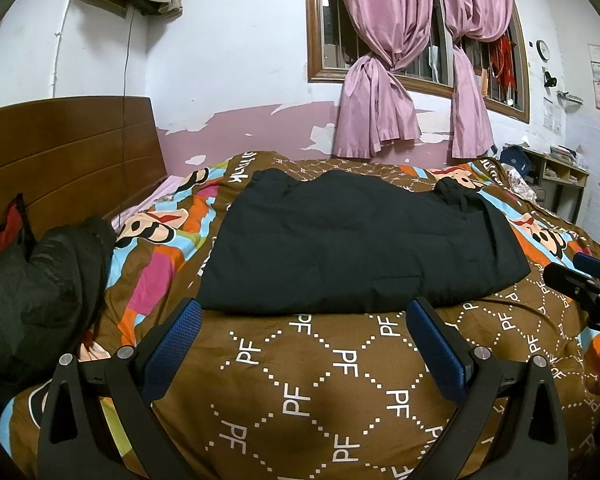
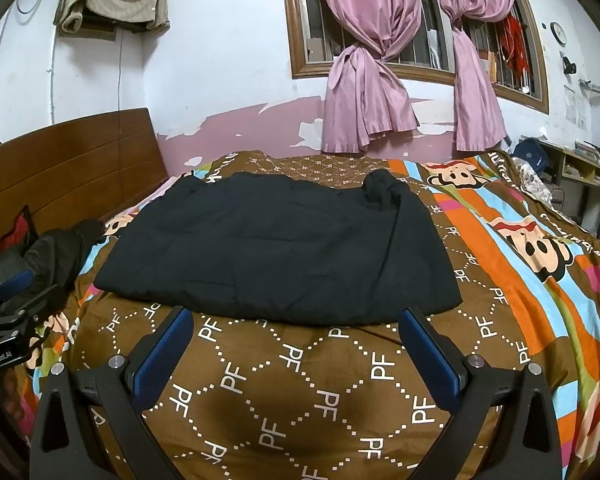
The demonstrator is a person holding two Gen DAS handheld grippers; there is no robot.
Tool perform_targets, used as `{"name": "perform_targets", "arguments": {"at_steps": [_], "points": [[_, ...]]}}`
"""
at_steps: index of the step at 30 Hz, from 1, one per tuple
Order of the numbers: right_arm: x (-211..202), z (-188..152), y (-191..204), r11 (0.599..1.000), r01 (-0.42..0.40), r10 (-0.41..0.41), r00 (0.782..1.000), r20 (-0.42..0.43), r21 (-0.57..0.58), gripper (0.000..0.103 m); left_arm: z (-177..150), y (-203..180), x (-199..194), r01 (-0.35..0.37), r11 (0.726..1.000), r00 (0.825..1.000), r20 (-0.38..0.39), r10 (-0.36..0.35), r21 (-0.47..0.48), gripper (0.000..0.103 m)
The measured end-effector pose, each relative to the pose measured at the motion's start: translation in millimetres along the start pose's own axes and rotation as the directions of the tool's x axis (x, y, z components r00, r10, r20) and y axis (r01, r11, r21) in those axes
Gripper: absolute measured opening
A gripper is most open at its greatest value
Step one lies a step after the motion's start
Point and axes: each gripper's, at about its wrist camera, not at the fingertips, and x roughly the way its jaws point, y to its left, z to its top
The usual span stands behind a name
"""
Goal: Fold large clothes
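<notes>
A large black garment (image 1: 360, 244) lies folded into a flat rectangle on the patterned bed cover; it also shows in the right wrist view (image 2: 276, 248). My left gripper (image 1: 304, 320) is open and empty, just short of the garment's near edge. My right gripper (image 2: 296, 324) is open and empty, also just short of the near edge. The right gripper (image 1: 580, 280) shows at the right edge of the left wrist view. The left gripper (image 2: 12, 300) shows at the left edge of the right wrist view.
A second dark garment (image 1: 40, 280) is heaped at the left by the wooden headboard (image 1: 68, 152). The brown "PF" quilt (image 1: 340, 392) covers the bed. Pink curtains (image 1: 380, 80) hang at the far window. A desk (image 1: 556, 172) stands at far right.
</notes>
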Motion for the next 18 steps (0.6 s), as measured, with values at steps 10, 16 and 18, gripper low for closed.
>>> {"name": "perform_targets", "arguments": {"at_steps": [10, 16, 18], "points": [[0.0, -1.7, -1.5, 1.000, 0.000, 0.000, 1.000, -0.002, 0.001, 0.103, -0.3, -1.8, -0.5, 0.000, 1.000, 1.000, 0.001, 0.000, 0.003, 0.100], [0.4, -3.1, -2.3, 1.000, 0.002, -0.002, 1.000, 0.001, 0.001, 0.103, -0.3, -1.3, 1.8, 0.006, 1.000, 1.000, 0.003, -0.006, 0.011, 0.100], [0.0, -3.2, -2.5, 1.000, 0.001, -0.001, 1.000, 0.002, 0.001, 0.103, -0.7, -1.3, 1.9, 0.006, 1.000, 1.000, 0.002, -0.006, 0.009, 0.100]]}}
